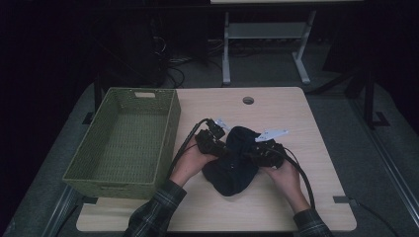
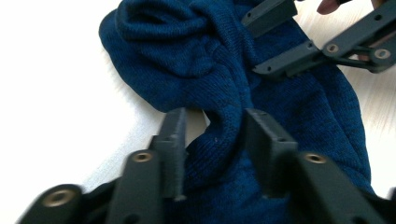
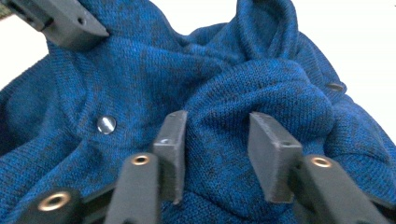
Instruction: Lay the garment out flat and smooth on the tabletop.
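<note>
A dark blue knit garment [image 1: 231, 165] lies bunched on the table [image 1: 296, 197], between the person's two hands. My left gripper [image 1: 223, 145] comes at it from the left and my right gripper [image 1: 251, 153] from the right. In the left gripper view a thick fold of the knit [image 2: 212, 70] fills the gap between my left gripper's [image 2: 215, 135] pads, and the right gripper's jaws reach in at the upper right. In the right gripper view my right gripper [image 3: 219, 135] pinches a bulging fold of the garment [image 3: 140, 79], beside a metal snap [image 3: 106, 124].
A green woven basket [image 1: 168, 133] with nothing in it stands on the left part of the table, close to the left hand. A round cable hole [image 1: 248, 100] sits near the table's far edge. Desk legs and cables stand on the floor beyond.
</note>
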`<state>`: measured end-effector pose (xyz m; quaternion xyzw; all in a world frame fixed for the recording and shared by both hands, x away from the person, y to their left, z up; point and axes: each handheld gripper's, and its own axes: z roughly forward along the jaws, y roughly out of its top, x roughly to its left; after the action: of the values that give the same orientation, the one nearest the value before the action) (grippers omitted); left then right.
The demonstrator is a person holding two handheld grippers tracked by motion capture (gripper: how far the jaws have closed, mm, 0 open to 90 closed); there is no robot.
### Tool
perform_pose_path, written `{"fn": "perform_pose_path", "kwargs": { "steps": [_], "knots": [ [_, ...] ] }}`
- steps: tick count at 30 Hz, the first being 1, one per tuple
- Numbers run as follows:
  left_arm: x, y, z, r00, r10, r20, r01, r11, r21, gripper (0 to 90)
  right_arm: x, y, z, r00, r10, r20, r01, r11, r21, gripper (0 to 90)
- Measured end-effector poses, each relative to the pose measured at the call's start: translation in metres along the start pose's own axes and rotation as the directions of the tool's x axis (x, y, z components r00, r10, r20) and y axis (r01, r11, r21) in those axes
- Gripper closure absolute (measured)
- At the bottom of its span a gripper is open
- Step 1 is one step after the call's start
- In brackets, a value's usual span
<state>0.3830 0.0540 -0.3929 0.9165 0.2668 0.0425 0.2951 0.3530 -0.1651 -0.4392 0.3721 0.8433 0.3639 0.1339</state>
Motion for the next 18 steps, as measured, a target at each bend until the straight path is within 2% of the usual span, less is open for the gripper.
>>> {"fn": "perform_pose_path", "kwargs": {
  "steps": [6, 10, 18],
  "knots": [
    [-0.001, 0.0, 0.001, 0.9997, -0.023, 0.009, 0.023, 0.9997, 0.004, 79.6, -0.001, -0.002, -0.004, 1.0, -0.009, 0.004, 0.009, 1.0, 0.002, 80.3],
    [0.0, 0.0, -0.003, 0.9992, -0.033, 0.02, 0.034, 0.9994, -0.005, 81.0, -0.004, -0.003, -0.011, 0.9999, -0.007, 0.013, 0.007, 1.0, -0.02, 82.5],
    [0.003, -0.002, -0.012, 0.9965, -0.068, 0.05, 0.069, 0.9975, -0.019, 82.0, -0.023, -0.006, -0.032, 0.9988, 0.023, 0.044, -0.019, 0.996, -0.082, 83.2]
  ]
}}
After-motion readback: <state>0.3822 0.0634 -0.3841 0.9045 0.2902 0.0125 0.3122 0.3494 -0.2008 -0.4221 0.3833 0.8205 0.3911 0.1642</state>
